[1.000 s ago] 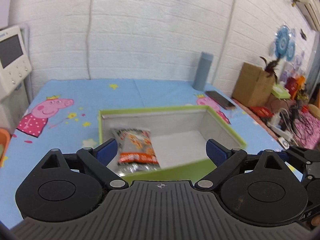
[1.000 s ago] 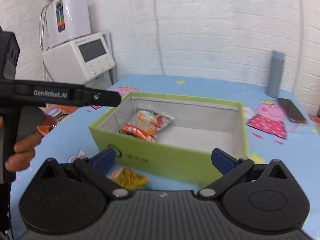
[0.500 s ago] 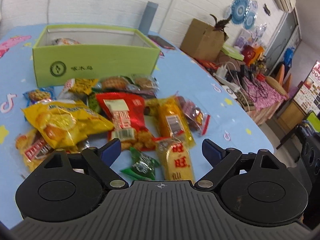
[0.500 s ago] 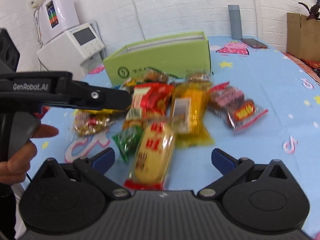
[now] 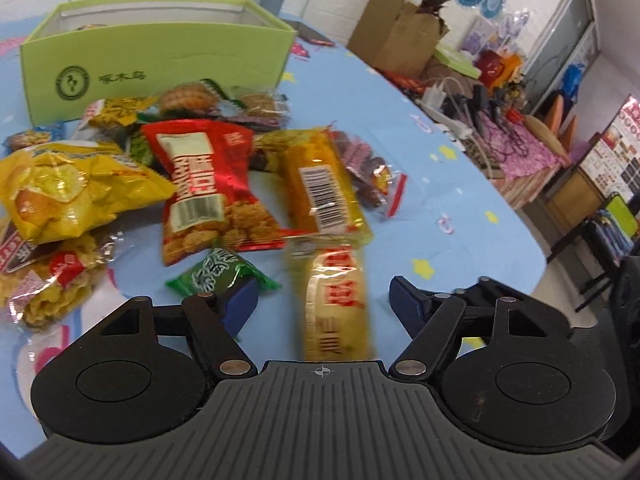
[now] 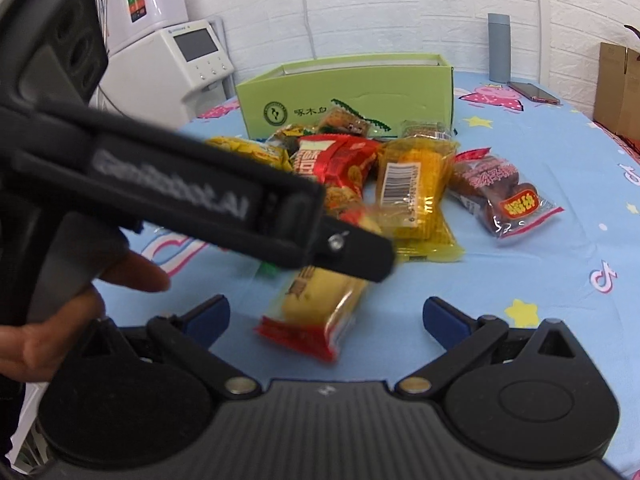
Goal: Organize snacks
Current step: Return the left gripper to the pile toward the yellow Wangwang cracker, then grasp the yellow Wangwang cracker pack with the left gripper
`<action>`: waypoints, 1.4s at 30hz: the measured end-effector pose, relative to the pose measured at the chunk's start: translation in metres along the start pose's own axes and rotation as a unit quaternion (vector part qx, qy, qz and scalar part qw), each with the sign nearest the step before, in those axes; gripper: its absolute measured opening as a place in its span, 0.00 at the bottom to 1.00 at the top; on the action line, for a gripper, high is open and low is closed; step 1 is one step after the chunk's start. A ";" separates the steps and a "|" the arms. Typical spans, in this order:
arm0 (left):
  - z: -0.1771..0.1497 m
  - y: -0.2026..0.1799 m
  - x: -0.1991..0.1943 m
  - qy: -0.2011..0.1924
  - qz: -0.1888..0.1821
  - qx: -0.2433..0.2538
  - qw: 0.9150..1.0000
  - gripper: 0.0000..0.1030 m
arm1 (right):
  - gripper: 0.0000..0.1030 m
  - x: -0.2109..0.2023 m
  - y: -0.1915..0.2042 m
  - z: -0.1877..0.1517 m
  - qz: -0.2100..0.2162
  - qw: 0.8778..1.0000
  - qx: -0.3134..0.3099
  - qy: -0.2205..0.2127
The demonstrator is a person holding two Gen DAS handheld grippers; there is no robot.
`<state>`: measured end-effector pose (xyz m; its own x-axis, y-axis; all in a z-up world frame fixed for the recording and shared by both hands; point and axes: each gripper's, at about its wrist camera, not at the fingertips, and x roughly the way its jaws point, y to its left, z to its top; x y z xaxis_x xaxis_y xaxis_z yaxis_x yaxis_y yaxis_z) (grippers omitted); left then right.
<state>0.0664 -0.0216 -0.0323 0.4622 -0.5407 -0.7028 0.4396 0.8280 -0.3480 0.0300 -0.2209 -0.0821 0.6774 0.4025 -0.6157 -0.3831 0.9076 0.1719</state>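
A pile of several snack packs lies on the blue cartoon tablecloth in front of an open green box (image 5: 160,60) (image 6: 360,92). Nearest me is a yellow pack with a red label (image 5: 336,304) (image 6: 320,304). My left gripper (image 5: 324,304) straddles it with its jaws closing; a gap still shows on each side of the pack. In the right wrist view the left tool's black body (image 6: 180,196) crosses over this pack. My right gripper (image 6: 326,318) is open just in front of the same pack. A red pack (image 5: 204,192) and a yellow barcode pack (image 5: 320,192) lie behind.
A grey bottle (image 6: 498,48) and a phone (image 6: 534,93) stand behind the box. White machines (image 6: 176,64) are at the back left, and a cardboard box (image 5: 396,36) and tangled cables (image 5: 480,108) at the right. The table edge (image 5: 536,248) curves close on the right. A hand (image 6: 60,320) holds the left tool.
Both grippers have drawn back from above the green box and dropped to the snack pile. The left jaws have narrowed around the yellow red-labelled pack.
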 end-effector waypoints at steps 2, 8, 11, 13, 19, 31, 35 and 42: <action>-0.001 0.015 -0.002 0.001 0.010 -0.020 1.000 0.62 | 0.99 0.001 0.001 0.001 0.001 1.000 0.001 -0.004; -0.003 0.014 -0.013 -0.005 -0.039 -0.016 0.999 0.62 | 0.99 0.002 0.007 0.003 -0.004 1.000 -0.005 -0.005; -0.002 -0.001 -0.007 0.000 -0.045 0.014 0.999 0.62 | 0.99 -0.003 0.008 0.000 -0.011 1.000 -0.002 -0.004; -0.003 -0.006 -0.004 0.007 -0.045 0.022 0.999 0.61 | 0.99 -0.007 0.009 -0.004 -0.017 1.000 0.000 -0.002; -0.007 -0.007 0.002 0.018 -0.048 0.021 0.998 0.60 | 0.98 -0.009 0.012 -0.009 -0.023 1.000 0.010 -0.003; -0.015 -0.009 0.014 0.037 -0.050 0.032 0.998 0.23 | 0.74 0.002 0.021 -0.012 -0.049 0.999 0.005 -0.012; -0.012 -0.011 0.007 0.038 -0.056 0.015 0.998 0.22 | 0.74 -0.005 0.017 -0.009 -0.042 0.999 0.012 -0.008; 0.023 -0.021 -0.029 -0.019 -0.052 0.021 0.998 0.23 | 0.75 -0.029 0.019 0.022 -0.036 0.998 -0.014 -0.053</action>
<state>0.0615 -0.0264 0.0098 0.4404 -0.6290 -0.6406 0.5187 0.7607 -0.3903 0.0167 -0.2124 -0.0437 0.7659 0.3481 -0.5406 -0.3469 0.9316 0.1084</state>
